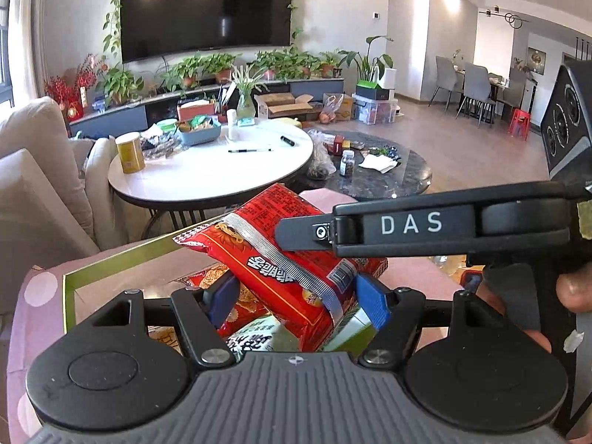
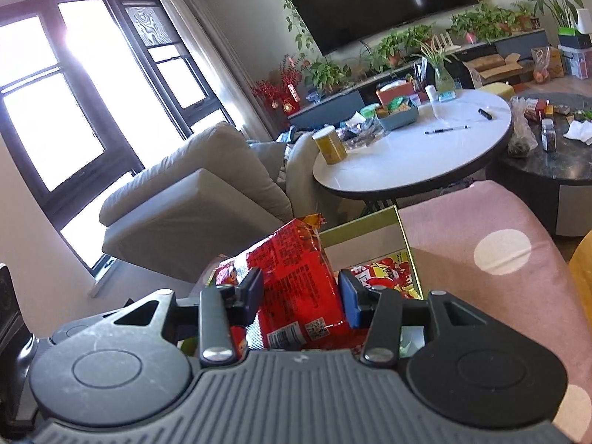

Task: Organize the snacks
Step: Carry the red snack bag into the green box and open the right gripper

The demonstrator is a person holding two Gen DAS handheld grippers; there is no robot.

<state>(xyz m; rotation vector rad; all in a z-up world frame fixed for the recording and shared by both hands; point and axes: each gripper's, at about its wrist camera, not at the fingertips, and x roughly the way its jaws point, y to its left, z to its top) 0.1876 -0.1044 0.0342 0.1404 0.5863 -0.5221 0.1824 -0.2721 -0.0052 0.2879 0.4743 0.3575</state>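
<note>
Sunlit window (image 2: pixel 74 111) left; beige sofa (image 2: pixel 207 188), white round table (image 1: pixel 211 162), wall-mounted TV (image 1: pixel 207 7), wood floor (image 1: pixel 462 148).

Red noodle packet (image 1: pixel 296 259) with silver seam, green-edged box (image 1: pixel 70 296), pink white-dotted cloth (image 2: pixel 499 251), blue tool pads (image 1: pixel 372 301).

left gripper (image 1: pixel 296 296) clamping red noodle packet (image 1: pixel 281 255)

A red foil noodle packet (image 1: pixel 281 255) sits tilted between both grippers' pads, above a green-edged cardboard box (image 1: pixel 70 296) of snack packets on a pink dotted cushion (image 2: pixel 499 244); behind stands a round white table (image 1: pixel 207 174).
</note>
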